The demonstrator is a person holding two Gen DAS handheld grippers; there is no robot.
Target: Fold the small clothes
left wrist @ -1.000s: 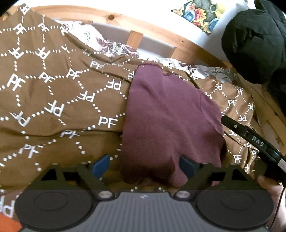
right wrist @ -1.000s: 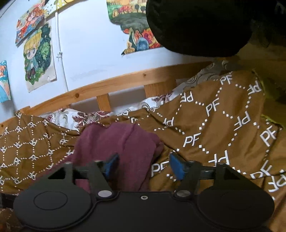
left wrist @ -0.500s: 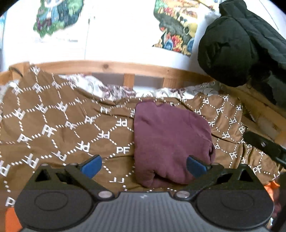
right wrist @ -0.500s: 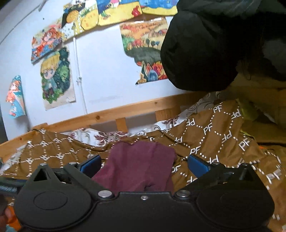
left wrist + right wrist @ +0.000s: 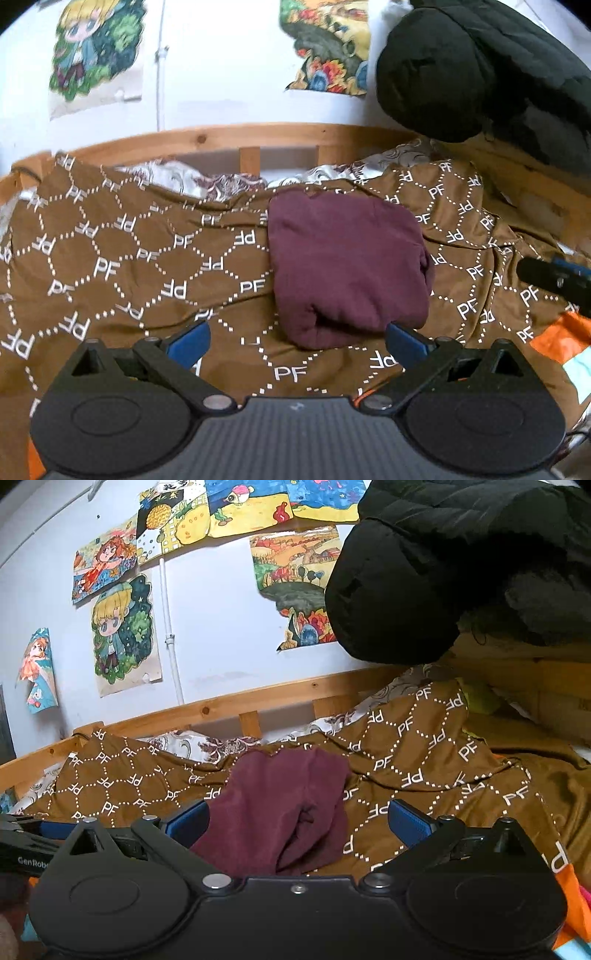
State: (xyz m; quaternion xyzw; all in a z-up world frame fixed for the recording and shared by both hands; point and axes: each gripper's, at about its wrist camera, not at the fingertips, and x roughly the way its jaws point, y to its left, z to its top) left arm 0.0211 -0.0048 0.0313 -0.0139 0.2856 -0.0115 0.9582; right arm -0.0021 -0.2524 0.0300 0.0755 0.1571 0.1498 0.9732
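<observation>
A folded maroon garment (image 5: 347, 266) lies on the brown "PF" patterned blanket (image 5: 122, 258) on the bed. My left gripper (image 5: 297, 343) is open and empty, hanging just in front of the garment's near edge, not touching it. In the right wrist view the same garment (image 5: 280, 812) lies ahead between the blue pads of my right gripper (image 5: 297, 821), which is open and empty above it. The right gripper's tip also shows at the right edge of the left wrist view (image 5: 554, 280).
A wooden bed rail (image 5: 258, 701) runs behind the blanket, with a floral sheet (image 5: 199, 177) under it. A black padded jacket (image 5: 461, 561) hangs at the upper right. Drawings (image 5: 122, 635) hang on the wall. Orange cloth (image 5: 557, 332) lies at the right.
Both grippers have drawn back and up from the folded garment. Their jaws have opened wider. The garment stays put on the blanket.
</observation>
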